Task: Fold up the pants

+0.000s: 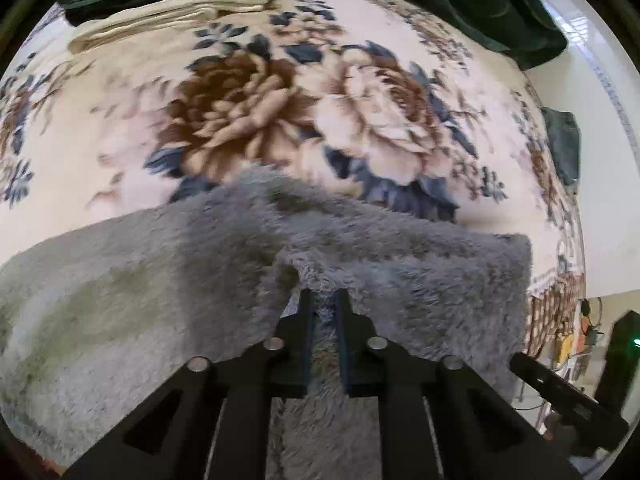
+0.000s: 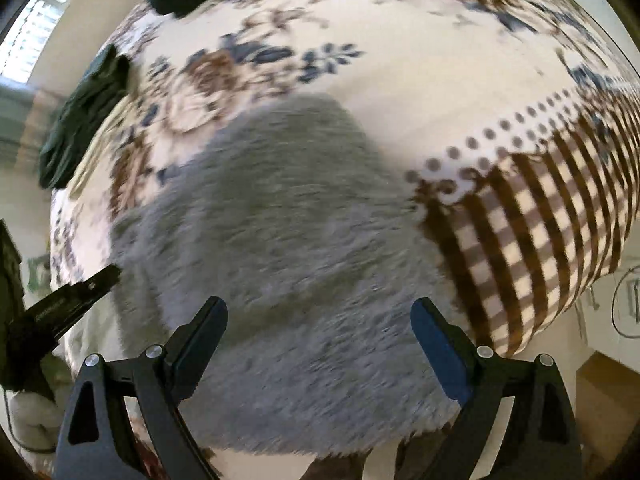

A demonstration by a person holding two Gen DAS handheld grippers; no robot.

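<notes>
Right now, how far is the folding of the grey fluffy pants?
Done: the grey pants lie on the floral blanket, seemingly already doubled over, with an upper layer ending in a straight edge. In hand: the left tool pinches a ridge of the fleece; the right tool hangs open above the fabric, holding nothing. Left: a further fold, probably.

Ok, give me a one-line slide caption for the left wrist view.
Left gripper shut on a fold of fluffy grey fleece pants lying on a floral plush blanket.

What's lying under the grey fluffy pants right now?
The grey fluffy pants lie on a floral blanket, which shows all around them. Whatever is directly beneath the fabric is covered.
</notes>
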